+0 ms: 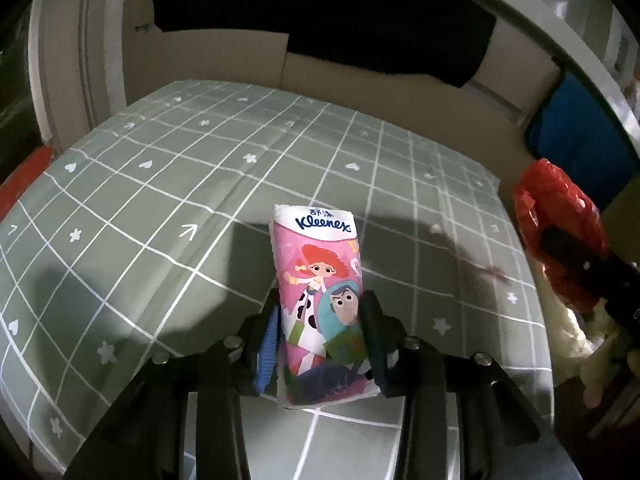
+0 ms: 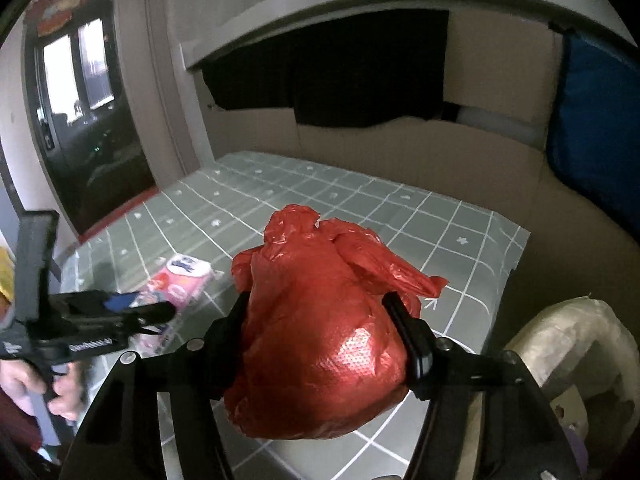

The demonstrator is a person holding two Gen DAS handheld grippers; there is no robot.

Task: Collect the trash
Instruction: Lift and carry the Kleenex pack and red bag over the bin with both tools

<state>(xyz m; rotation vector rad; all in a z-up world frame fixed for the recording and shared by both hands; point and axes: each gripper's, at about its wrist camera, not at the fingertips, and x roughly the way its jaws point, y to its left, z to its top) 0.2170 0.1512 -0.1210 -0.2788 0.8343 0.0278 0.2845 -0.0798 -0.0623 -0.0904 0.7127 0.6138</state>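
Lengthwise, the tissue pack points away, clamped in left jaws; right jaws clamp red bag.

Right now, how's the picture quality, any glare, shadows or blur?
Left wrist view: dim, fisheye-bent grid lines, dark shadows across the cloth, red bag blurred at the right edge. Right wrist view: glare patch on the red bag, window blown out.

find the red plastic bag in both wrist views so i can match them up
Left wrist: red plastic bag at the far right edge, past the table corner, on the right tongs.
Right wrist: red plastic bag centre frame, filling the right tongs.
Shared landmark: the pink Kleenex pack on the green grid tablecloth.
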